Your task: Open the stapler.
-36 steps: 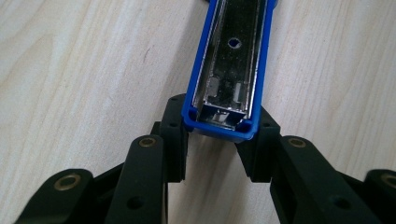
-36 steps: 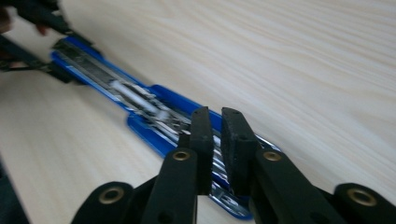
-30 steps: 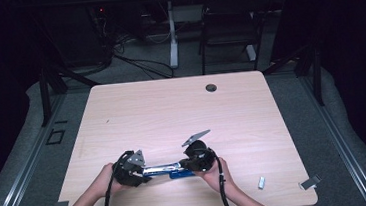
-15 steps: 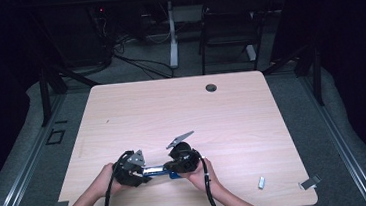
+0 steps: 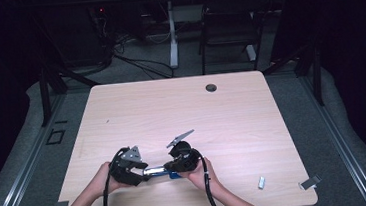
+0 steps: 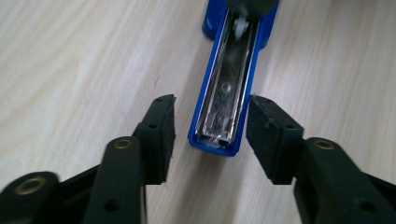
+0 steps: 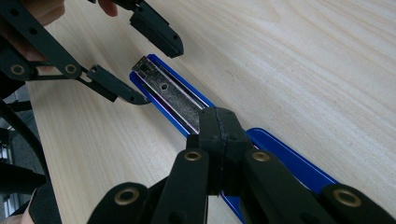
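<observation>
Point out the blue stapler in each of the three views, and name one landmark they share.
High view: the stapler lies near the table's front edge, between the two grippers.
Left gripper view: upper middle, its near end between the open jaws, which have just been opening, pads clear of it.
Right gripper view: it runs diagonally from upper left to lower right, under the shut jaws.
Shared landmark: the silver metal channel along the stapler's top.

L gripper (image 5: pixel 139 174) low over the bench, jaws just opening, pads apart w/ a gap each side. R gripper (image 7: pixel 219 133) faces it, jaws pressed together. Both forearms come in from the near edge, hands wrapped round the gripper bodies.
</observation>
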